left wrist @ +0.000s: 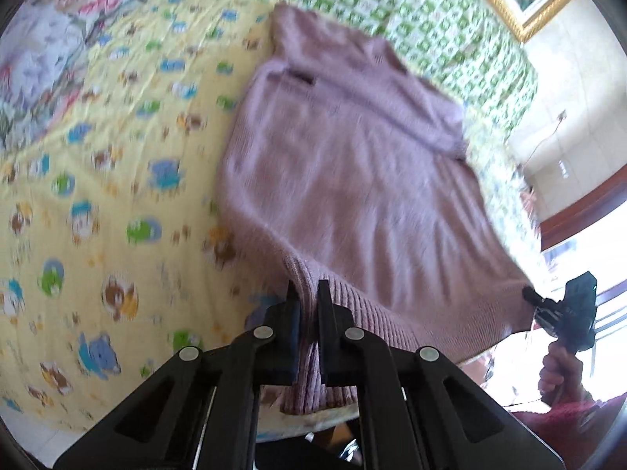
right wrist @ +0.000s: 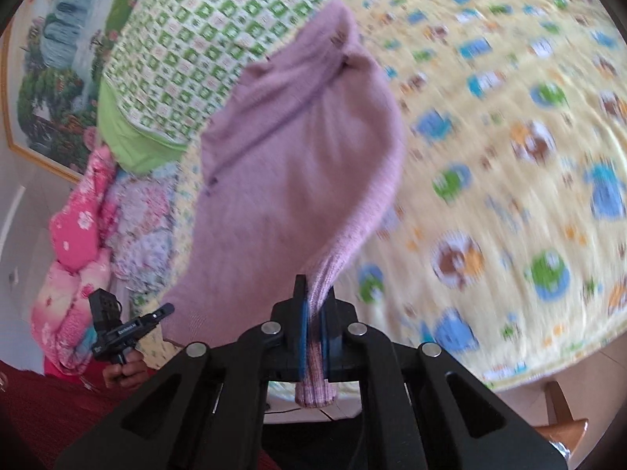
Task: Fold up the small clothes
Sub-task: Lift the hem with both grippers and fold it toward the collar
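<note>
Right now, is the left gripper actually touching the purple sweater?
Touching. The left wrist view shows the left gripper shut on the ribbed hem of the purple sweater, with the knit pinched between its fingers and hanging below them.

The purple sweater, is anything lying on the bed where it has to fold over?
Nothing visible does. Both grippers, left and right, pinch the purple sweater's ribbed hem. Its upper half lies on the yellow cartoon sheet with nothing on top.

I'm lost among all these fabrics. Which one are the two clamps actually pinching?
The plain mauve sweater. Both the left gripper and the right gripper pinch its ribbed hem; the yellow cartoon sheet and green checked quilt lie untouched.
</note>
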`<move>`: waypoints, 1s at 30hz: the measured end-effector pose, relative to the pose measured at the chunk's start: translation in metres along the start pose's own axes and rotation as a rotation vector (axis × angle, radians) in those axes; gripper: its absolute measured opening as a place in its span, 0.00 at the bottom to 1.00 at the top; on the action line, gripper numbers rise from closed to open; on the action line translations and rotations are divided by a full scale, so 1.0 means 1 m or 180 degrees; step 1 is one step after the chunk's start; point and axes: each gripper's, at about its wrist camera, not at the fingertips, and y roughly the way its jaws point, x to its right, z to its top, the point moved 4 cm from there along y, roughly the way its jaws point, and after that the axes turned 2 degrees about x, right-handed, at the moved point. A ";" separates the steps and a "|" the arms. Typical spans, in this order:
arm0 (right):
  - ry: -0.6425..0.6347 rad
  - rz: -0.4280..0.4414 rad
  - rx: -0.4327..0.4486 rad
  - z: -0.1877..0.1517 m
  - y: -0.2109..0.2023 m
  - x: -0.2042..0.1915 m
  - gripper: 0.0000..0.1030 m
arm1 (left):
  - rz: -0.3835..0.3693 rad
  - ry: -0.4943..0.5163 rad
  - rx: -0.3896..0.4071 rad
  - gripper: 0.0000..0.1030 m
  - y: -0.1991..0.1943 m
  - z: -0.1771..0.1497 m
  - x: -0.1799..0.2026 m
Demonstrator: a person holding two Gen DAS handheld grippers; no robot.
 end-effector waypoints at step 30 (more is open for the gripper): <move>-0.0051 0.0170 0.0595 0.286 0.127 -0.035 0.06 | 0.0244 -0.0170 0.0880 0.05 0.086 0.286 0.036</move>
